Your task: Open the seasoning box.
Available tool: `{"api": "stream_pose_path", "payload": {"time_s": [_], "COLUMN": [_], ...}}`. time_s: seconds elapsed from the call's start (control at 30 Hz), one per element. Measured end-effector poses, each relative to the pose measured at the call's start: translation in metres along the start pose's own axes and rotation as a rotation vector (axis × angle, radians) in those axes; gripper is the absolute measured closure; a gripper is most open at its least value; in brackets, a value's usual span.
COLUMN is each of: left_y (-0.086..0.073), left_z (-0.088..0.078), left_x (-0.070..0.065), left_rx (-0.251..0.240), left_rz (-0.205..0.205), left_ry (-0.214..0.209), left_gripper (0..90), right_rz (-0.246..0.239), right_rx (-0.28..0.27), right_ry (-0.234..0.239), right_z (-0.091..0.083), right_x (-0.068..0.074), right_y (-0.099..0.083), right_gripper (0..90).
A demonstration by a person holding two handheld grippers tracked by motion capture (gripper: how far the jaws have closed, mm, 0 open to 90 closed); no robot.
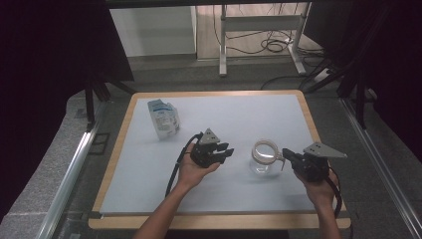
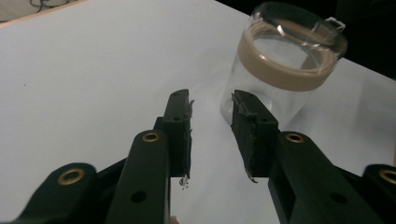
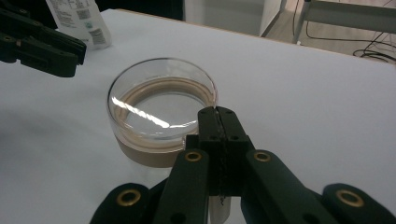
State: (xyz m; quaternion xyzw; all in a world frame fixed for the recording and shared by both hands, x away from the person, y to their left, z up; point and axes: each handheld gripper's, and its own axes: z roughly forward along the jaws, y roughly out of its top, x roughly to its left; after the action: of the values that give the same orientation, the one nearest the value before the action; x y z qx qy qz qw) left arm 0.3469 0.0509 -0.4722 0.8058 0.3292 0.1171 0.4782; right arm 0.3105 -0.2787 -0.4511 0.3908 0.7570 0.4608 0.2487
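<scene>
A: Right tongs (image 3: pixel 217 112): pressed fully together, pinching the rim of the glass jar (image 1: pixel 264 157). Left tongs (image 2: pixel 212 133): part open, nothing between the pads, just short of the jar's wall.

B: Jar: upright on the white tabletop (image 1: pixel 239 119), right of centre, mouth open, tan band (image 2: pixel 280 70) under the lip. Probably rigid, slick, breakable, light while empty. Best hold: the banded neck or the rim, not the smooth wall.

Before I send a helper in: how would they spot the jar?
On the white table, look right of centre, by the right gripper. The jar is clear glass with a tan band, unlike the printed pouch at far left.
</scene>
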Motion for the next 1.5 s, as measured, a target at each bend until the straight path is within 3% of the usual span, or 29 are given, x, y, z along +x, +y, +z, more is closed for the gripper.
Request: {"api": "stream_pose_path", "payload": {"time_s": [0.17,0.5,0.8,1.07,1.13,1.17,1.3,1.37,1.5], "left_y": [0.001,0.038,0.052,0.055,0.058,0.062,0.071,0.076,0.082], "left_z": [0.000,0.034,0.045,0.045,0.044,0.044,0.043,0.044,0.045], "left_x": [0.002,-0.023,-0.040,-0.040,-0.042,-0.045,-0.053,-0.059,-0.067], "left_rx": [-0.011,-0.011,0.010,0.010,0.009,0.010,0.008,0.010,0.013], "left_rz": [-0.018,0.049,0.095,0.091,0.099,0.107,0.124,0.135,0.153], "left_ry": [-0.013,-0.091,-0.132,-0.157,-0.160,-0.163,-0.176,-0.179,-0.182], "left_gripper": [73.8,87.2,90.0,90.0,90.0,90.0,90.0,90.0,90.0], "right_rz": [0.009,0.013,0.023,0.060,0.059,0.058,0.033,0.024,0.007], "right_rx": [0.004,0.001,-0.015,-0.027,-0.025,-0.011,0.044,0.067,0.076], "right_ry": [-0.008,-0.012,-0.009,0.056,0.080,0.107,0.121,0.132,0.161], "right_z": [0.001,0.002,0.002,-0.009,-0.010,-0.009,0.001,0.007,0.015], "right_x": [0.000,-0.001,-0.002,0.008,0.011,0.016,0.023,0.026,0.033], "right_y": [-0.003,-0.004,-0.005,-0.021,-0.030,-0.040,-0.058,-0.063,-0.067], "right_gripper": [89.9,89.9,89.8,89.4,85.5,78.6,66.2,57.5,49.8]}}
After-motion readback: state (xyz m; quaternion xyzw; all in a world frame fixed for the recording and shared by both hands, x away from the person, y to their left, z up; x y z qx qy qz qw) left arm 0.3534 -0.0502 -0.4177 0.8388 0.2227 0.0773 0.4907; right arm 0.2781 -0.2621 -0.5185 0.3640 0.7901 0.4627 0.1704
